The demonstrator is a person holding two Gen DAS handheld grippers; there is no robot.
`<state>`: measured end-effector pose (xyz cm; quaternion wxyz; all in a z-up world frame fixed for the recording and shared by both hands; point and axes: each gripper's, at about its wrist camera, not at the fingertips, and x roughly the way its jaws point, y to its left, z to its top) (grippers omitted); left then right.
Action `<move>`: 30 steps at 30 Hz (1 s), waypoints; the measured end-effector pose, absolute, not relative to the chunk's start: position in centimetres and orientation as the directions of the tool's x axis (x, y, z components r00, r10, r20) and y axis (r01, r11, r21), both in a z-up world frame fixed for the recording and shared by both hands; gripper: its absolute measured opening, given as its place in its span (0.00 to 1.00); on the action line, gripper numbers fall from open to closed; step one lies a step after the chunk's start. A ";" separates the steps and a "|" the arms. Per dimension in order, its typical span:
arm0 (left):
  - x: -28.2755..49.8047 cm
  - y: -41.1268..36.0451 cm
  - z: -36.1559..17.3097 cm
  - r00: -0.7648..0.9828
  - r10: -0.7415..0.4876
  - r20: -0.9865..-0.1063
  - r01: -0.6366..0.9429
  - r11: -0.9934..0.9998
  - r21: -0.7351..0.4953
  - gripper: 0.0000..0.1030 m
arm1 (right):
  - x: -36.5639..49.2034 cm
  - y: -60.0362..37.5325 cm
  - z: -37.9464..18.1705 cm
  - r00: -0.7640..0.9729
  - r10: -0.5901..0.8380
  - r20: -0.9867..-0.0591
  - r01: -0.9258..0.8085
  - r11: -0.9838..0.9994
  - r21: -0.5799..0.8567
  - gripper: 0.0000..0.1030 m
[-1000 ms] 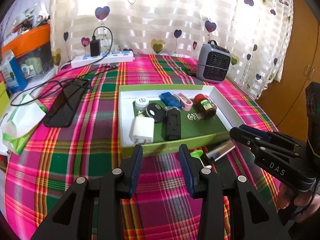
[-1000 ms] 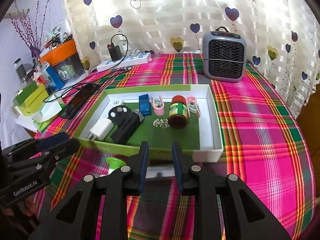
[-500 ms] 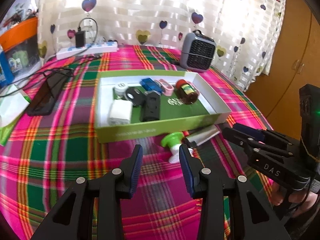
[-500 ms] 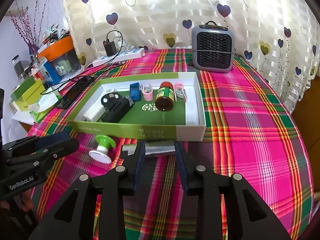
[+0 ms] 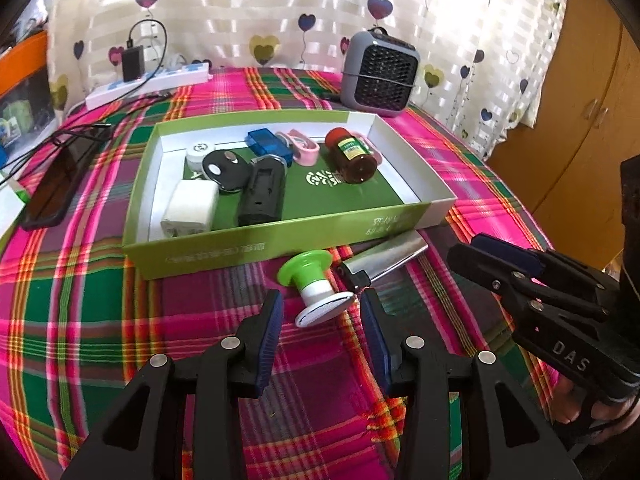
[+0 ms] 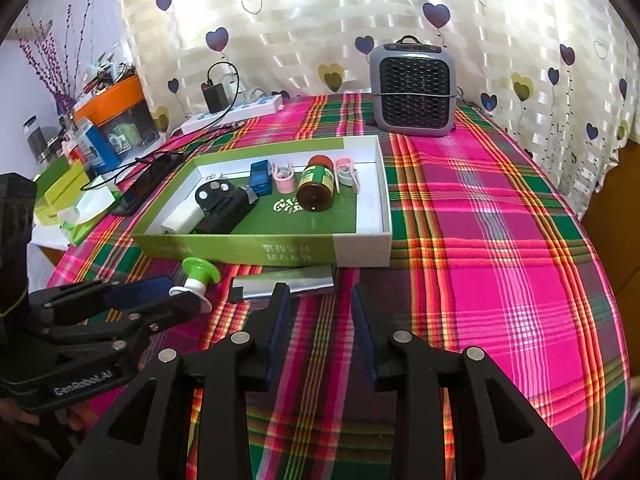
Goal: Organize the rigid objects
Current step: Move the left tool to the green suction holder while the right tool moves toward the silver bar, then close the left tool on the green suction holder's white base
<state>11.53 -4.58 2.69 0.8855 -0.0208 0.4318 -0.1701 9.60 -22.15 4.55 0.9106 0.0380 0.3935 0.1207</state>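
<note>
Most of the sorting looks done already: the green tray (image 5: 224,252) holds a white charger cube (image 5: 191,209), a black key fob (image 5: 224,165), a black clip-like block (image 5: 263,194), a blue USB gadget (image 5: 266,145), pink clips (image 5: 303,150) and a brown bottle (image 5: 352,155) lying on its side. Two things are not in yet, both on the plaid worktop (image 6: 500,272) just in front of the tray's near wall: a green-capped stopper thing (image 5: 316,286) and a silver lighter (image 6: 284,282) beside it. Left claw (image 5: 322,334) is open and empty, lined up right at the stopper, so that's probably next. Right claw (image 6: 318,322) is open too, empty, sitting just short of the lighter.
</note>
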 end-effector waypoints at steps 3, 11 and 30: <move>11.9 -4.8 2.6 0.570 -0.312 -0.760 0.278 0.944 -0.179 0.38 | 9.6 -22.3 4.5 0.660 0.255 -0.707 -0.193 0.967 0.168 0.32; 12.8 -5.3 1.8 0.561 -0.258 -0.787 0.246 0.959 -0.138 0.38 | 9.8 -22.6 4.1 0.648 0.262 -0.715 -0.192 0.965 0.179 0.32; 12.5 -1.5 2.2 0.584 -0.285 -0.760 0.183 0.958 -0.219 0.32 | 10.9 -19.8 3.9 0.634 0.230 -0.738 -0.208 0.970 0.124 0.32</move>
